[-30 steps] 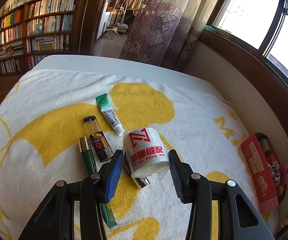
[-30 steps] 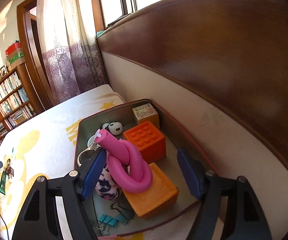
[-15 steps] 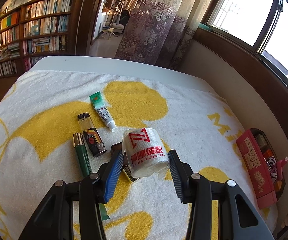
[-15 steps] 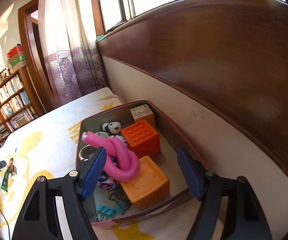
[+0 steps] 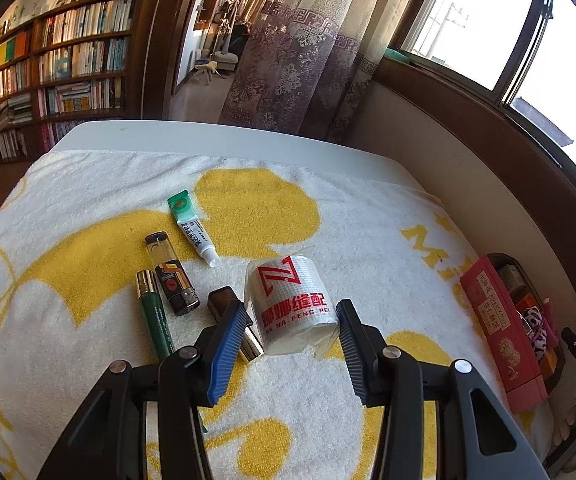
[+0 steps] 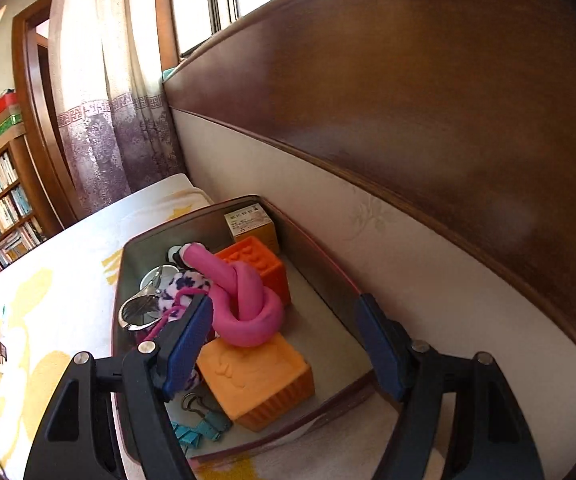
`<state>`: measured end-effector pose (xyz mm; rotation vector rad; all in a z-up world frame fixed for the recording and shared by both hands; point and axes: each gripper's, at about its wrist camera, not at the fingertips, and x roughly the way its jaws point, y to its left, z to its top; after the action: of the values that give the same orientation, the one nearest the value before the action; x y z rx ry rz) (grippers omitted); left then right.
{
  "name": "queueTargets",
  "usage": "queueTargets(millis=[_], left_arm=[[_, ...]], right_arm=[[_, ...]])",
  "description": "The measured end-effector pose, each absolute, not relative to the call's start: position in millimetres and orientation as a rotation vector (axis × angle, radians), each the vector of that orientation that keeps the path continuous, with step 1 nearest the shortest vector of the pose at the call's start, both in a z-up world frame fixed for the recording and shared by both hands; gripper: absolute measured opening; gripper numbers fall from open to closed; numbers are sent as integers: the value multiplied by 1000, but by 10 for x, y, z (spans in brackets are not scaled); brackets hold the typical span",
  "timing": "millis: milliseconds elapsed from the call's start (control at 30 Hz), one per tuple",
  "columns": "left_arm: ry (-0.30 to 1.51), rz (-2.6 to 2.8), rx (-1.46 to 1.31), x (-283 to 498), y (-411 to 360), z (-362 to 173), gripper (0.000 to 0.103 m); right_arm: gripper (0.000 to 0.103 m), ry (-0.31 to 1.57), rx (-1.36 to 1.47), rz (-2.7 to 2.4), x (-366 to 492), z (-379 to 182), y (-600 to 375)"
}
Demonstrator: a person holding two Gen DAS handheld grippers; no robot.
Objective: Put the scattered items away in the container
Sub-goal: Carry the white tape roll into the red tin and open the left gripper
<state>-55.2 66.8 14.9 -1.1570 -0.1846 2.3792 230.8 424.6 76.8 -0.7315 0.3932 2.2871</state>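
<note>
A: How many loose things do you count on the bench?

B: Six on the yellow-and-white towel (image 5: pixel 99 200). One wrapped tape roll (image 5: pixel 294 304), one white tube with a green end (image 5: pixel 193 229), one lighter (image 5: pixel 171 274), one green pen with a gold cap (image 5: pixel 153 316), and one dark lipstick-like stick (image 5: pixel 229 312) partly hidden by my left finger. The sixth is a red box (image 5: pixel 502 326) leaning on the container's side.

A: What is your left gripper doing?

B: My left gripper (image 5: pixel 290 334) holds the tape roll between its jaws. They are clamped on it, with the wrapper bulging out toward the right pad.

A: And the right?

B: My right gripper (image 6: pixel 288 336) hangs over the container (image 6: pixel 320 256) with its jaws wide apart and nothing between the pads. The container sits at the bench's edge against the wall.

A: What is inside it?

B: Two orange blocks: one studded (image 6: pixel 257 264), one plain (image 6: pixel 255 380). One knotted pink tube (image 6: pixel 247 304) lies across them. There is one small yellow carton (image 6: pixel 253 226) in the far corner, one spotted plush piece (image 6: pixel 183 286), one shiny metal item (image 6: pixel 139 310) and one small panda figure (image 6: pixel 175 254). Teal binder clips (image 6: pixel 195 428) lie at the near end, but I cannot tell how many.
</note>
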Motion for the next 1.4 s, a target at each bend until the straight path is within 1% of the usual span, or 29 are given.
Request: queueTargets(millis=[133,267,467,767,900,1000,1067,1133,1200,1233,1400], left_arm=[[-179,2342,-1156,-463,784,179,48],[-175,2291,-1165,-355,966,216,48],[-118,2226,-1157,-193,1419,329,48],[-37,2046,-1126,28,2593,509,48],[13,1977,-1106,96,3124,553,48],[36,1955,-1101,96,3428,555,48],[35,1944,-1109,62,3572,538,51],[26,1936,-1126,26,3660,509,61],[17,1938,-1138,7,3682,477,67],[13,1937,-1143,-2,3680,461,69],[6,1957,-1187,-81,3584,359,69]], right_arm=[[77,298,-627,2335,2396,884,3994],[79,282,-546,2418,2441,905,3775],[80,271,-507,2494,2444,789,3590],[80,469,-401,2450,2638,651,3822],[80,508,-343,2432,2709,646,3858],[81,516,-350,2439,2696,652,3872],[81,521,-364,2443,2670,648,3885],[81,527,-353,2448,2687,649,3880],[81,531,-354,2454,2689,648,3882],[81,536,-353,2456,2692,644,3888],[81,554,-360,2456,2684,632,3911]])
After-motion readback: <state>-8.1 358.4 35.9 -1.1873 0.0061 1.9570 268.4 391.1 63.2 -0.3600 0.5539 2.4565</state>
